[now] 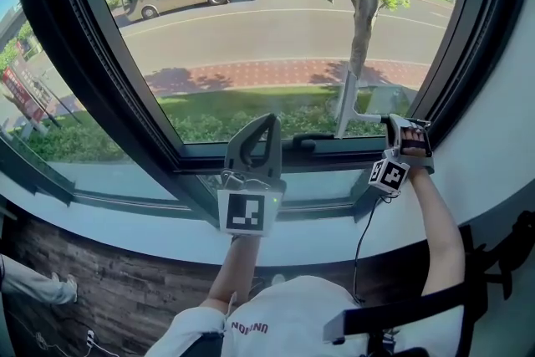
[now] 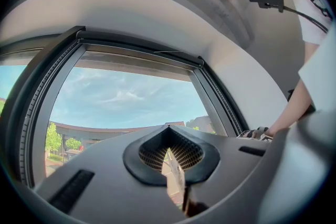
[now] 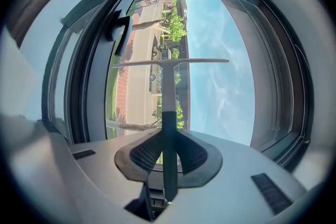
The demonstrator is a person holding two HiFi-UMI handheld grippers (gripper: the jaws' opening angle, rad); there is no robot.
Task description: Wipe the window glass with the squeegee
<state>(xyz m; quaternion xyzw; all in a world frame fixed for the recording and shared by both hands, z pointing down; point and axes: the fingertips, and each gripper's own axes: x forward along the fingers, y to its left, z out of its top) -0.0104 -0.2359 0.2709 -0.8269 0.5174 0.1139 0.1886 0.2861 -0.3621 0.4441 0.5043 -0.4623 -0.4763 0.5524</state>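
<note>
The squeegee (image 1: 349, 106) stands with its pale blade upright against the window glass (image 1: 276, 29), low at the pane's right side. Its handle runs right into my right gripper (image 1: 393, 123), which is shut on it. In the right gripper view the dark grip (image 3: 169, 139) sits between the jaws, and the pale shaft leads to the blade (image 3: 170, 63) lying across the glass (image 3: 215, 76). My left gripper (image 1: 269, 124) is shut and holds nothing. It points up at the lower frame in the middle, left of the squeegee. In the left gripper view its jaws (image 2: 169, 136) are closed, with only a thin slit between them.
A dark window frame (image 1: 109, 88) surrounds the pane, with a black window handle (image 1: 305, 140) on the lower rail between the grippers. The white sill (image 1: 334, 180) runs below. A cable (image 1: 362, 238) hangs from the right gripper. A dark chair (image 1: 401, 315) stands at lower right.
</note>
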